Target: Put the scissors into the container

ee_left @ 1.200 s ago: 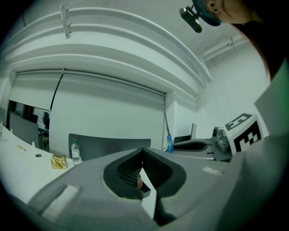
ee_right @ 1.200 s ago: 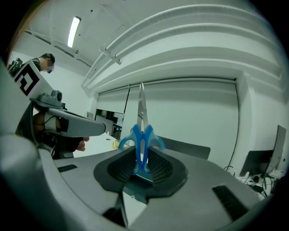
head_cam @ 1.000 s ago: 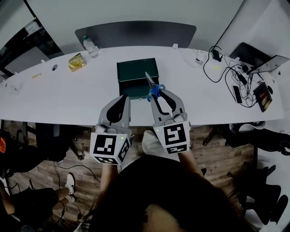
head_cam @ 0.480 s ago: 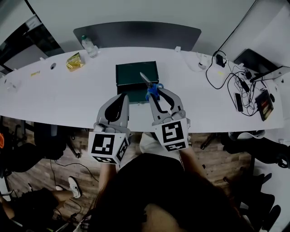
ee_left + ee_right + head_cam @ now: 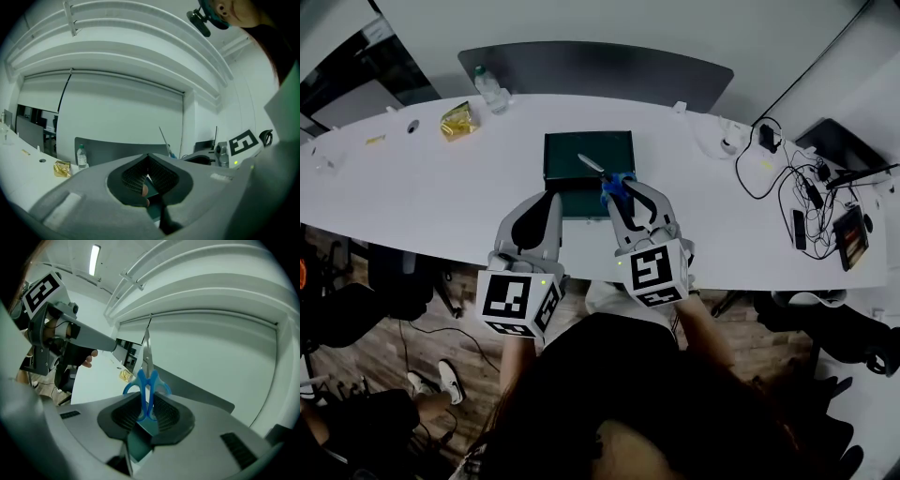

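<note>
Head view shows two grippers side by side at the near edge of one white table (image 5: 412, 197). The right gripper (image 5: 625, 190) is clamped on the single pair of scissors (image 5: 616, 184). Its two pads press on the blue handles, and the closed blades stick out ahead of its tips, over the one dark green container (image 5: 581, 150). That container sits on the table just ahead of both grippers and below the blades. In the right gripper view the handles stand upright between the pads, with the blades pointing away from the camera.

The left gripper (image 5: 550, 200) is just to the left of the right one, with its tips near the container's near edge. Its jaws are closed together with nothing between them.

Far ahead and to the left of the left gripper stand one clear bottle (image 5: 490, 91) and one yellow packet (image 5: 457, 121).
</note>
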`<state>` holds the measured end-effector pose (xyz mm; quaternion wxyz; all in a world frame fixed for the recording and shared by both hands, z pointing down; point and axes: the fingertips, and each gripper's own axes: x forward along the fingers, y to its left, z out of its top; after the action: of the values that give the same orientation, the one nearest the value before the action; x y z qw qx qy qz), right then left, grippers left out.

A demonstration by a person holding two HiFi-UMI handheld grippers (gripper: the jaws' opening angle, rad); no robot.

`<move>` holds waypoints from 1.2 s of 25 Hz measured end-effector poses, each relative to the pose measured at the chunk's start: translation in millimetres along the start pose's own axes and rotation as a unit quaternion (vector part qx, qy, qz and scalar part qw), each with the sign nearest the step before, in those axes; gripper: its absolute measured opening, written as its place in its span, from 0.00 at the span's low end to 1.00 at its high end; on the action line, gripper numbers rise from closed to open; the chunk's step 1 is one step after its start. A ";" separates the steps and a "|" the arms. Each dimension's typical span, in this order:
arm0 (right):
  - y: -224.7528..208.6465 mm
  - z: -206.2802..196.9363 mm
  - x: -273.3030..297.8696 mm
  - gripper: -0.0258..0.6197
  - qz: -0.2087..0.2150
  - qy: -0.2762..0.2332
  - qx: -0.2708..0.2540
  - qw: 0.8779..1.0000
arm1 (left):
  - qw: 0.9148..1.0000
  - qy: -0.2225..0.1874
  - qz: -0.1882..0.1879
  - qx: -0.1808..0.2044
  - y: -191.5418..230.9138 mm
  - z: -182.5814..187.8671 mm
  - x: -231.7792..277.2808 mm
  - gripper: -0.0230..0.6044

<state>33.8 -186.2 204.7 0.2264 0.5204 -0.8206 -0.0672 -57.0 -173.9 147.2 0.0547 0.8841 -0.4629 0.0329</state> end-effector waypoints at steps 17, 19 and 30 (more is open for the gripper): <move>-10.1 -43.6 61.6 0.18 0.057 0.058 -0.071 0.994 | 0.999 0.009 0.030 -0.010 34.7 -7.9 48.8 0.05; -10.0 -48.7 68.5 0.18 0.064 0.063 -0.076 0.993 | 0.999 0.009 0.032 -0.012 37.7 -8.2 54.9 0.05; -0.4 -74.7 99.3 0.18 0.101 0.095 -0.106 0.985 | 0.999 0.017 0.045 -0.021 58.9 -14.4 79.4 0.05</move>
<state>31.8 -264.9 300.9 0.3623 0.4121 -0.8321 -0.0808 -60.3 -270.1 174.0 0.0794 0.8603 -0.5019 0.0408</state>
